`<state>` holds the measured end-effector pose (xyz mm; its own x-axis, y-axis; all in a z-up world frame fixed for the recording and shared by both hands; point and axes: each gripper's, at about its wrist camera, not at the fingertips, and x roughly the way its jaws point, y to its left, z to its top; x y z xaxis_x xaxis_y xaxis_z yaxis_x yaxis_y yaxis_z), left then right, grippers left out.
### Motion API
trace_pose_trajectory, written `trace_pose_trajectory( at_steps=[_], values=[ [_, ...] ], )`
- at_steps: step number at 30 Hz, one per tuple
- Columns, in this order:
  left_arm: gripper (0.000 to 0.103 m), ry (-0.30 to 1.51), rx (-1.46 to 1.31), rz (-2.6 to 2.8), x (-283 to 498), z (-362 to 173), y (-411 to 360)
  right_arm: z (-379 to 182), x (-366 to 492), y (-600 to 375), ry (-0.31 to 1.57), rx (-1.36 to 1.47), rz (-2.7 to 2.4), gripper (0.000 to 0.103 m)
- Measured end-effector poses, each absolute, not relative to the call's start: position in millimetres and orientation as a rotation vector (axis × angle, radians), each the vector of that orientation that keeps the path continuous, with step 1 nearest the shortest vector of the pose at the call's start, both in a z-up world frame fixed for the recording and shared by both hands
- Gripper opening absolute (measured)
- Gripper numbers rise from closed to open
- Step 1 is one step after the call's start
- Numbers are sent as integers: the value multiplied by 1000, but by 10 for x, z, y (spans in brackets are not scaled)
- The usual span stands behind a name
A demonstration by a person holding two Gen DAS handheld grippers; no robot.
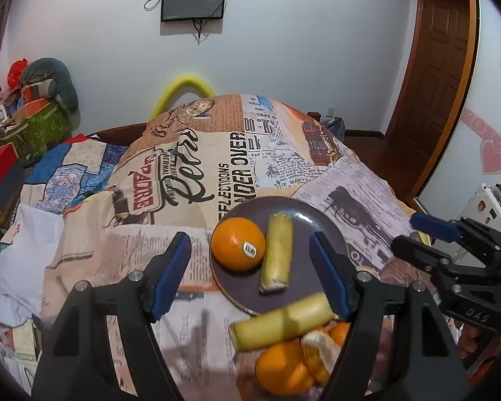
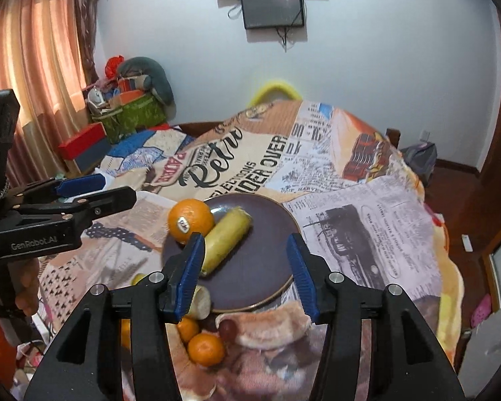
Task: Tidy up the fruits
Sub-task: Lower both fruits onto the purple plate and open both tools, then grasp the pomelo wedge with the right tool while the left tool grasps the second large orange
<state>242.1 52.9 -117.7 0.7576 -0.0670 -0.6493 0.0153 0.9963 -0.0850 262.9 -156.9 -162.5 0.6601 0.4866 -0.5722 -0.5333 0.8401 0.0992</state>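
- watching both tongs hang over a bed spread with a newsprint-pattern cover (image 1: 197, 267); a dark plate (image 1: 304, 214) sits on the cover, so the footing under it is soft, not a table.
- on the plate: an orange with a sticker (image 1: 237, 248) touching a yellow banana piece (image 1: 277, 253) beside it.
- off the plate, at its near rim: a second banana piece (image 1: 284, 325), blurred in the left wrist view, and loose oranges (image 1: 284, 372) with what looks like peeled segments among them.
- risk: the round orange is close to the plate's left rim; a nudge from a fingertip could roll it onto the cover, my judgement.
- risk: pressing down on the near rim could tip the plate, since the bedding gives.
- risk: the second banana piece is soft; a hard squeeze would bruise or split it.
- risk: the two tools are near each other over the same pile and could collide.
- left tongs (image 1: 250, 274): spread wide, released, holding nothing; right fingertip overlaps the second banana piece in view, contact cannot be told.
- right tongs (image 2: 247, 274): spread wide, released, nothing held; they hover above the plate's near edge.
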Motion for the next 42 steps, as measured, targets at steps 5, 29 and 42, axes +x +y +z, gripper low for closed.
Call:
trace_pose_trajectory(
  at_steps=[5,29,42],
  values=[
    [75,711,-78,-36,2143,-1152,520,-1605,2391,-1626,606,-73,584,57],
    [77,863,-109,-35,1518,-1804,578,-2503,2050,-1248,849,-114,685,60],
    [76,942,-141,-59,1617,-2074,532,-2579,2085,-1241,855,-124,706,48]
  ],
)
